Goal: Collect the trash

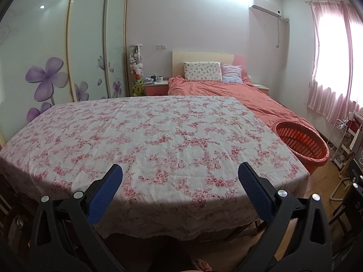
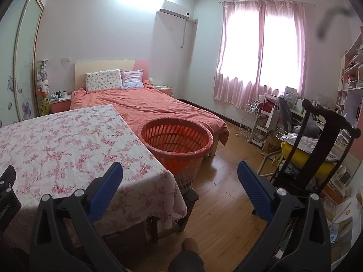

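A table with a pink floral cloth [image 1: 158, 136] fills the left wrist view; no trash shows on it. An orange slatted basket [image 2: 177, 140] stands on the floor at the table's right side, between table and bed; it also shows in the left wrist view [image 1: 301, 142]. My left gripper [image 1: 180, 174] is open and empty above the table's near edge. My right gripper [image 2: 180, 174] is open and empty, held above the table's right corner [image 2: 168, 176] and the wooden floor, short of the basket.
A bed with an orange cover [image 2: 145, 106] lies behind the table. A dark wooden chair [image 2: 317, 136], a white wire rack [image 2: 251, 122] and a cluttered desk stand at the right. Sliding wardrobe doors [image 1: 56, 56] line the left wall.
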`<state>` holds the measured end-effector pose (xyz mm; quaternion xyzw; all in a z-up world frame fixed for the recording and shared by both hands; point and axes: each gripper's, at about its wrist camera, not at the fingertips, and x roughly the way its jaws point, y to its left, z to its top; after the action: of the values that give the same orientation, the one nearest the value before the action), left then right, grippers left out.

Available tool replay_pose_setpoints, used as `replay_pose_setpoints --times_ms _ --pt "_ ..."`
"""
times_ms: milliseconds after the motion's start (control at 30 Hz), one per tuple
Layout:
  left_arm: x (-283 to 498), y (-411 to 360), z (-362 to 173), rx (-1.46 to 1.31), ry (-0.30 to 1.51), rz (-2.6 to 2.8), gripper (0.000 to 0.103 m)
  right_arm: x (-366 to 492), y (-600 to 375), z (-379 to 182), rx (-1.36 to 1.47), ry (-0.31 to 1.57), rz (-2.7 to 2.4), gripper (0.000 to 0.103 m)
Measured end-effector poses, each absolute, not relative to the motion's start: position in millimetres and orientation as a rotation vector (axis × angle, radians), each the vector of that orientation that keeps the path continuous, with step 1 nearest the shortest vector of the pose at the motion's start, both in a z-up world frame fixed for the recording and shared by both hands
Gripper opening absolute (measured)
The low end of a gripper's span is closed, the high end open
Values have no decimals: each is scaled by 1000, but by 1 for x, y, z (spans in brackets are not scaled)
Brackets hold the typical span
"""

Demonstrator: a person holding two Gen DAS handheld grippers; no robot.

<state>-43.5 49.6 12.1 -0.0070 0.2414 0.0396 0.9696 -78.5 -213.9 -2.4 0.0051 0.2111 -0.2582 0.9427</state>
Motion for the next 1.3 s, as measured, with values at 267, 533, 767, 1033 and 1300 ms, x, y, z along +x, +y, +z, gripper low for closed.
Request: replay_pose_setpoints --times_ms 267,533,767,1033,1300 --pt "-52 50 15 -12 475 82 100 -85 -212 -4 7 426 -528 99" --pt "-57 49 18 -18 467 75 100 -86 -213 -3 9 425 -530 99" --pt "-59 47 19 -21 463 67 100 -89 -212 -2 10 423 -531 99" --pt "-59 47 19 -27 471 62 100 -94 -211 -2 17 430 -522 99" --pt "-60 46 18 -26 472 59 100 -92 -209 0 20 433 -515 99"
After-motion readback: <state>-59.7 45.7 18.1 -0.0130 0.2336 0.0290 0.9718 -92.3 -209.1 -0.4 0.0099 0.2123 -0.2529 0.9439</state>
